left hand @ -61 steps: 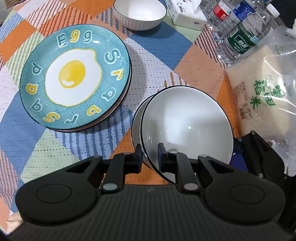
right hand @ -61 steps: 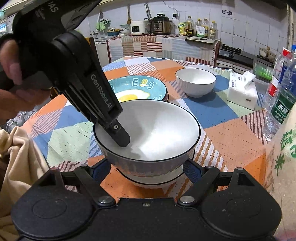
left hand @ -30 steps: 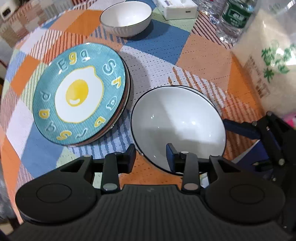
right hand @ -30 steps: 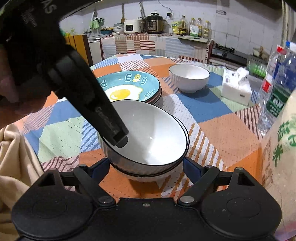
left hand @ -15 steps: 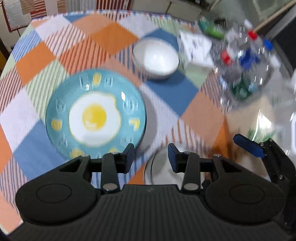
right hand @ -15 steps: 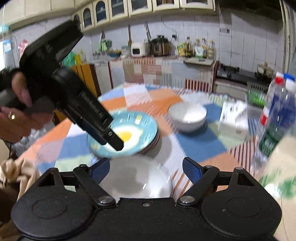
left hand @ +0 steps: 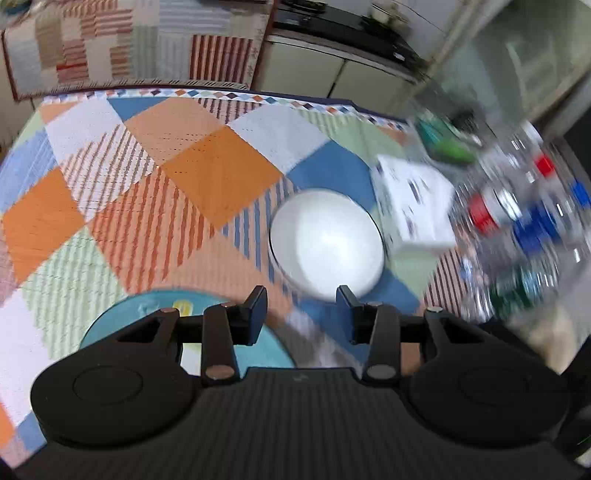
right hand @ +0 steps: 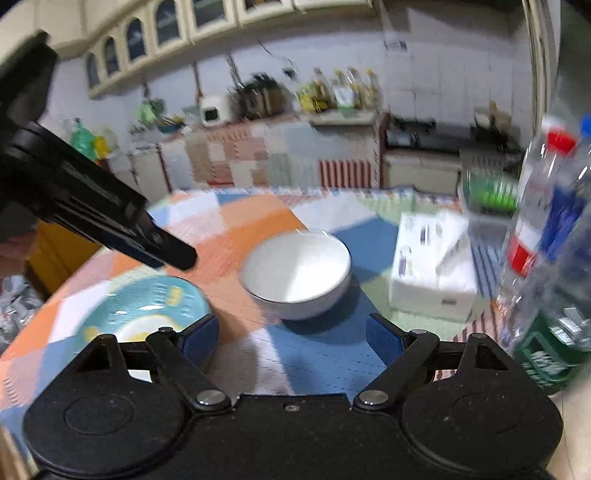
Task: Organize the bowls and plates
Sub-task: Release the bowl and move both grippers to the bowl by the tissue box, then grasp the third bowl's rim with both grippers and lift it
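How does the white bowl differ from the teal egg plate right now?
The white bowl is deep and plain white with a thin dark rim; the teal egg plate is shallow, with a fried-egg picture and letters. The bowl sits farther out, near the white tissue box; the plate lies closest, partly hidden behind the gripper fingers. Both rest upright on the patchwork tablecloth, ungripped.

Indoor light is even and moderately bright. Motion blur smears both views, worst on the water bottles (left hand: 517,221) at the tablecloth's (left hand: 207,177) right edge. Fisheye distortion curves the cabinets (right hand: 184,26). A soft shadow underlies the white bowl (right hand: 297,273).
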`<state>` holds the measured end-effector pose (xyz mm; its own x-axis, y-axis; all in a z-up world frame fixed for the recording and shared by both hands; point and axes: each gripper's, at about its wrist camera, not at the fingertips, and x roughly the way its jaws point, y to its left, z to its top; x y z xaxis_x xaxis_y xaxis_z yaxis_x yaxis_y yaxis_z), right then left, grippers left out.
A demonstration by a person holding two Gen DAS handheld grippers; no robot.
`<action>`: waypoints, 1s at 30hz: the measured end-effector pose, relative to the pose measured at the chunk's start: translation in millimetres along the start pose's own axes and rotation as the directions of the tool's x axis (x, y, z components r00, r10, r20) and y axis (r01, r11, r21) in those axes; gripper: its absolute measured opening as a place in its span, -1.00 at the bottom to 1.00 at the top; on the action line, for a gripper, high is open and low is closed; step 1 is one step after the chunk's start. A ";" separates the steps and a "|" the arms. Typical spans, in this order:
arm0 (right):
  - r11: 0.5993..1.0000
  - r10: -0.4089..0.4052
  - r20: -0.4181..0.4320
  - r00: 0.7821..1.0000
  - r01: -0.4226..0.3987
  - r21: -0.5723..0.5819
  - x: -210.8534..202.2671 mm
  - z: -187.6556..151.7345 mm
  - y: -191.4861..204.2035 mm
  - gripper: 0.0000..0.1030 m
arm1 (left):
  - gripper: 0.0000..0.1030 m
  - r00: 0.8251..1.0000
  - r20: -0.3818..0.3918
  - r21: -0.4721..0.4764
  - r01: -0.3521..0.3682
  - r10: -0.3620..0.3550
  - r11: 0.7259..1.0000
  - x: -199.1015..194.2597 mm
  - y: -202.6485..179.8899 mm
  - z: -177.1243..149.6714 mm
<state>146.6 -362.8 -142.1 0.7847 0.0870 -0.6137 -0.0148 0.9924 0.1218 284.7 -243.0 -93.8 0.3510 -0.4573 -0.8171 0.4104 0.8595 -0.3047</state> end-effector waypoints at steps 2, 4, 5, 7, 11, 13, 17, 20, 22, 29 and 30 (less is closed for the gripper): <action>0.999 -0.045 -0.041 0.998 0.044 -0.017 25.3 -5.8 -2.7 0.69 | -0.22 1.000 0.002 -0.005 -0.007 0.007 1.000 15.9 5.1 9.0; 0.998 -0.050 -0.056 0.997 0.051 0.027 42.6 -8.3 -10.0 0.69 | -0.21 1.000 0.004 0.017 -0.020 0.019 1.000 32.2 7.6 15.5; 0.998 -0.042 -0.063 0.997 0.045 0.052 48.6 -7.9 -12.1 0.69 | -0.21 1.000 0.004 0.022 -0.025 0.025 0.999 40.1 8.8 17.2; 0.996 -0.033 -0.054 0.998 0.037 0.076 57.8 -6.3 -11.9 0.70 | -0.21 0.999 0.001 0.026 -0.044 0.044 0.999 56.0 11.9 20.7; 0.998 -0.006 -0.055 0.998 0.010 0.065 77.0 -0.1 -7.8 0.71 | -0.21 0.994 0.056 0.087 -0.095 0.090 0.992 76.1 9.3 19.6; 1.000 -0.002 -0.076 0.997 0.003 0.012 89.5 2.4 -2.7 0.71 | -0.25 0.993 0.074 0.095 -0.098 0.092 0.991 83.0 8.6 18.0; 0.999 -0.001 -0.080 0.997 -0.003 -0.051 104.3 4.8 1.3 0.71 | -0.50 0.998 0.050 0.055 -0.049 0.047 0.997 93.8 11.2 15.8; 0.997 0.002 -0.053 0.999 -0.006 -0.071 107.5 6.0 2.8 0.70 | -0.73 0.997 0.051 0.050 -0.063 0.061 0.997 96.7 9.8 12.6; 0.992 -0.024 -0.028 0.999 0.020 -0.123 106.4 6.2 11.8 0.71 | -0.83 0.997 0.029 0.049 -0.075 0.073 0.996 95.1 10.2 12.5; 0.987 -0.023 0.007 1.000 0.024 -0.159 77.8 7.2 25.8 0.71 | -0.83 0.996 0.016 0.092 -0.094 0.093 0.991 58.2 -1.2 11.2; 0.987 -0.023 0.012 1.000 0.024 -0.160 71.6 9.2 27.6 0.71 | -0.83 0.996 0.014 0.094 -0.092 0.091 0.991 52.0 -3.3 12.2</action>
<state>208.1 -330.0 -175.5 0.7921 0.0634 -0.6070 -0.0945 0.9953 -0.0193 311.9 -272.4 -129.3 0.3987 -0.3802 -0.8346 0.4534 0.8727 -0.1810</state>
